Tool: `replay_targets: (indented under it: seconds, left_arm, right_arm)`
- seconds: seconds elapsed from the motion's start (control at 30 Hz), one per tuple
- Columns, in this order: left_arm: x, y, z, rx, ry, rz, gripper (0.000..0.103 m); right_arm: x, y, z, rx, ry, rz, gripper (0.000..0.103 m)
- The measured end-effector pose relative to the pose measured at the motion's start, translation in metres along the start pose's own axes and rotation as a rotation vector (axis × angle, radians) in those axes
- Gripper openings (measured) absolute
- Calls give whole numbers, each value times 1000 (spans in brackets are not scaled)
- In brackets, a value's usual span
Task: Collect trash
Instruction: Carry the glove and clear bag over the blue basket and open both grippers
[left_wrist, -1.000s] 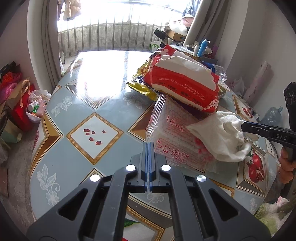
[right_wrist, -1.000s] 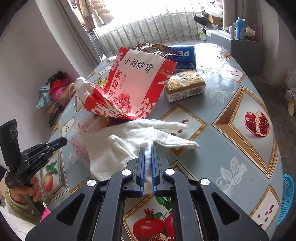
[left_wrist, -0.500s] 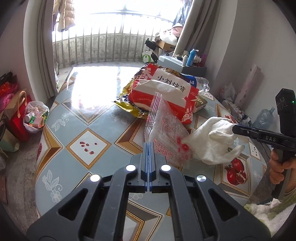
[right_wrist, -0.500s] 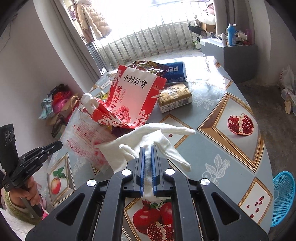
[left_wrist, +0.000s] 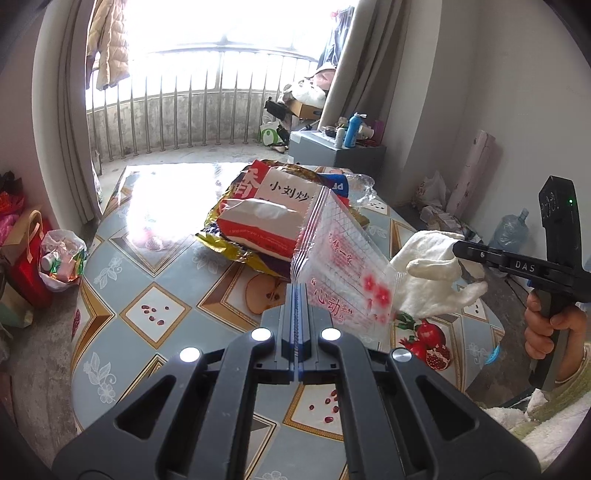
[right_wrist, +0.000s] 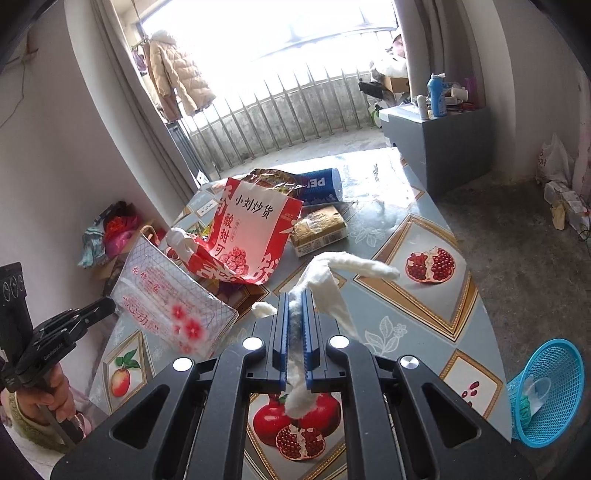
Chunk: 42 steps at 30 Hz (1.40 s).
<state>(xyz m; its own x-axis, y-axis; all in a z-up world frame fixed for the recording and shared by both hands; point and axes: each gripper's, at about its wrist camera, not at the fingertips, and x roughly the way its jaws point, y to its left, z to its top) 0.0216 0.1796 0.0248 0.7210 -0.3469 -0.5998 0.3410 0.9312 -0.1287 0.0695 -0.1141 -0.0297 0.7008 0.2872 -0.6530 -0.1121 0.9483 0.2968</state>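
My left gripper is shut on the edge of a clear plastic bag with red print and holds it above the table; the bag also shows in the right wrist view. My right gripper is shut on a white cloth glove, lifted off the table; the glove also shows in the left wrist view, where the right gripper is at the right. A red and white snack bag lies on the table.
The tiled table also holds a brown packet, a blue wrapper and a gold wrapper. A blue basket stands on the floor at the right. Bags lie on the floor at the left.
Both grippers have risen and pulled back from the table. The plastic bag and the white glove have lifted off the tabletop and now hang in the jaws.
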Motion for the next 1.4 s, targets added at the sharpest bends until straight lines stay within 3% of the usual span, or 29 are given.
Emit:
replay_targets:
  seconds: [0.4,0.67,0.83,0.93,1.1,1.2,1.4]
  left_arm:
    - [3,-55,28,110,-51,-105,0]
    - [42,-120,58,215,-45,-261,0]
    - [79,-171,74,278,-3,-375,0]
    - [106,-203,83,287,56,-466,0]
    - [153,-263,84,348,160,-554,0]
    - [183,-301,77,395,232,-577,0]
    - [243,-380,49,549,327,-543,0]
  right_arm:
    - [-58,-44,2,77,-140,-81,7]
    - [-105,-88,4,146,-237,-211,7]
    - [-137,-127,1,216,-285,-323,7]
    - [-153,-154,-5,262,-302,-395,7]
    - [-168,-204,-24,363,-302,-498,7]
    - [-168,-238,-37,436,-283,-545,7]
    - [-153,-309,-78,646,-222,-573,7]
